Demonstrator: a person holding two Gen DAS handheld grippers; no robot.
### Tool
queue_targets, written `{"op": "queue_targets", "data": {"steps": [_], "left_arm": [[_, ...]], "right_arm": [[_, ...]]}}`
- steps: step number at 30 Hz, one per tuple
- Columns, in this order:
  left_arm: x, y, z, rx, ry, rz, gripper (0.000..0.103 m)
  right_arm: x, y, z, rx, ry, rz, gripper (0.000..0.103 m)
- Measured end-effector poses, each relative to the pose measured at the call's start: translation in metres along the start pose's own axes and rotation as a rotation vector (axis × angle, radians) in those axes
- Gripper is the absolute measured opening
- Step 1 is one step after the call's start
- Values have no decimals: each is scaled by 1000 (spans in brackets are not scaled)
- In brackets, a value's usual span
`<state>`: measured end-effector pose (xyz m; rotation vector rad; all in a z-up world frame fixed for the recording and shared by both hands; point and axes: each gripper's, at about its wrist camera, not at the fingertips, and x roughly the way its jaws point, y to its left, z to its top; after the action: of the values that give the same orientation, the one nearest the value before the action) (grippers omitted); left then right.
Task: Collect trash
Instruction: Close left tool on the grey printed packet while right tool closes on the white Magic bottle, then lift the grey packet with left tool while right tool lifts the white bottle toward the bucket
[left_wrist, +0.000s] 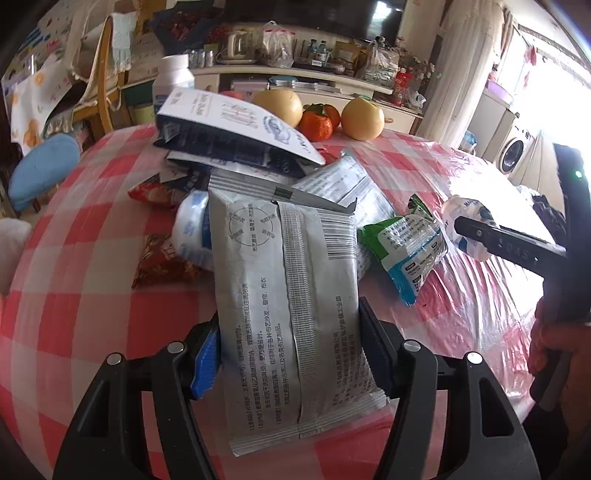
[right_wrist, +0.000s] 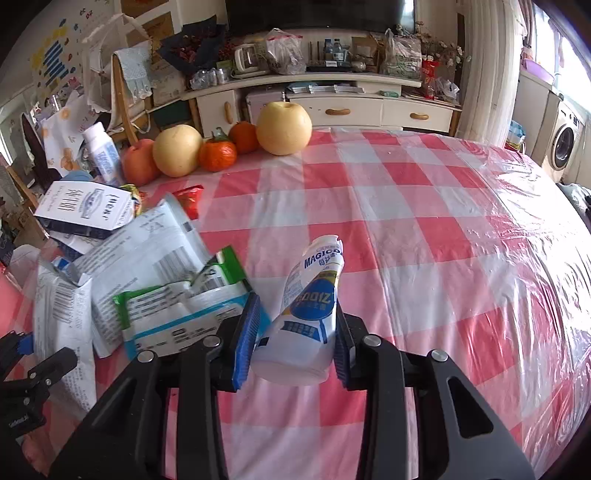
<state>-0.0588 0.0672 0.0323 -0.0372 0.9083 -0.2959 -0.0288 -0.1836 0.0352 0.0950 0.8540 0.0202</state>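
Note:
A grey foil packet (left_wrist: 288, 280) printed with text and a barcode lies lengthwise between the pads of my left gripper (left_wrist: 290, 339), which is shut on its lower half. The packet's top rests on a heap of wrappers. My right gripper (right_wrist: 295, 321) is shut on a crushed white-and-blue drink bottle (right_wrist: 310, 306), held tilted above the checked tablecloth (right_wrist: 406, 240). That bottle (left_wrist: 465, 218) also shows at the right of the left wrist view. A green-and-blue wipes pack (right_wrist: 177, 310) lies just left of the right gripper.
The heap holds a white-and-navy carton (left_wrist: 236, 125), red snack wrappers (left_wrist: 159, 258) and another grey packet (left_wrist: 340, 181). Pears and oranges (right_wrist: 284, 127) and a white bottle (right_wrist: 101, 151) stand at the table's far edge. A wooden chair (left_wrist: 103, 74) stands behind.

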Motion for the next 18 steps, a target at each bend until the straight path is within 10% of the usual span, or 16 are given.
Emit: {"op": "queue_targets", "data": {"steps": [10, 18], "left_arm": [[-18, 20, 4, -60, -18, -32, 53], [-10, 8, -5, 23, 25, 64, 89]], "right_arm": [[-26, 34, -8, -59, -44, 50, 37], [-30, 59, -12, -115, -55, 70, 38]]}}
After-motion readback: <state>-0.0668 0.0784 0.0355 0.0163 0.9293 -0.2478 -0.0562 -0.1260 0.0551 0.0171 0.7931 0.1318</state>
